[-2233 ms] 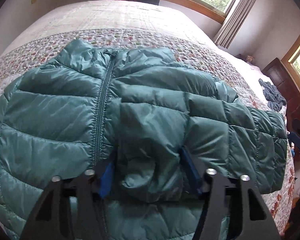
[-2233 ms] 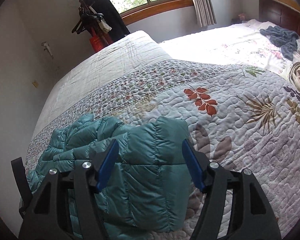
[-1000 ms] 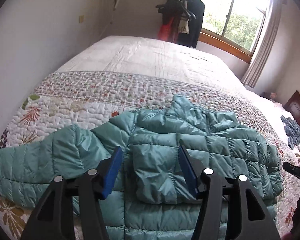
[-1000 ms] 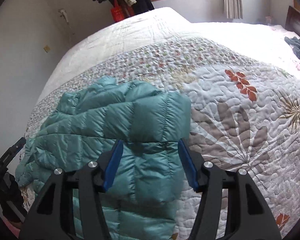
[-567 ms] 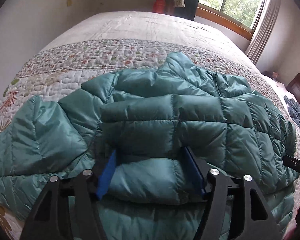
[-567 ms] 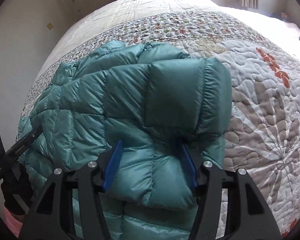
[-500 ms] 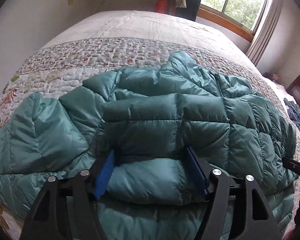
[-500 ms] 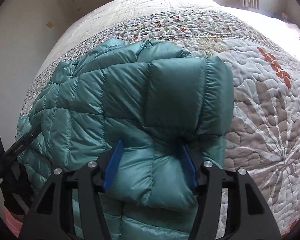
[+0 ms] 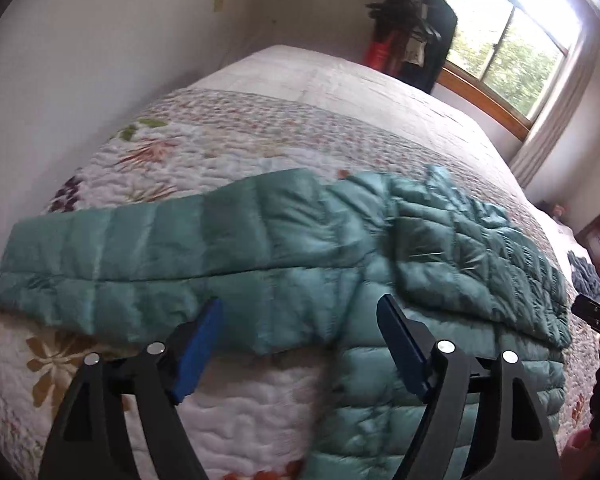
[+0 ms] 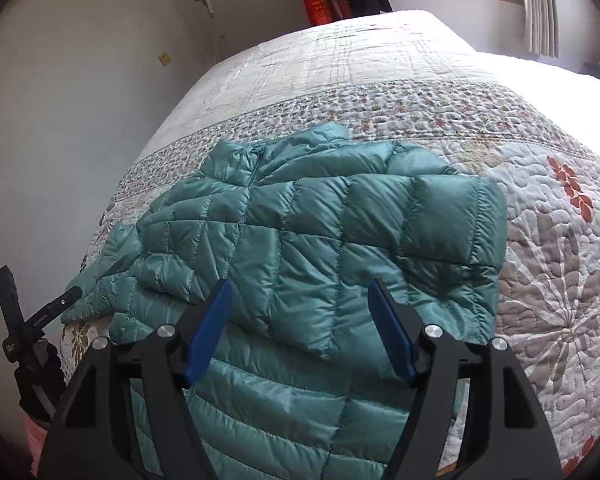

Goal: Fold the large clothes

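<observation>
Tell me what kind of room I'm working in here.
Most likely a bedroom: the teal puffer jacket lies on a bed with a floral quilt, a window sits behind, and clothes hang on a rack.

jacket (image 10: 308, 248) on quilt (image 10: 540, 272) | left sleeve (image 9: 140, 256) stretched leftward | coat rack (image 9: 412, 36) behind bed

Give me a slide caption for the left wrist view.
Open left gripper over the teal puffer jacket's unfolded sleeve on the floral quilt.
</observation>
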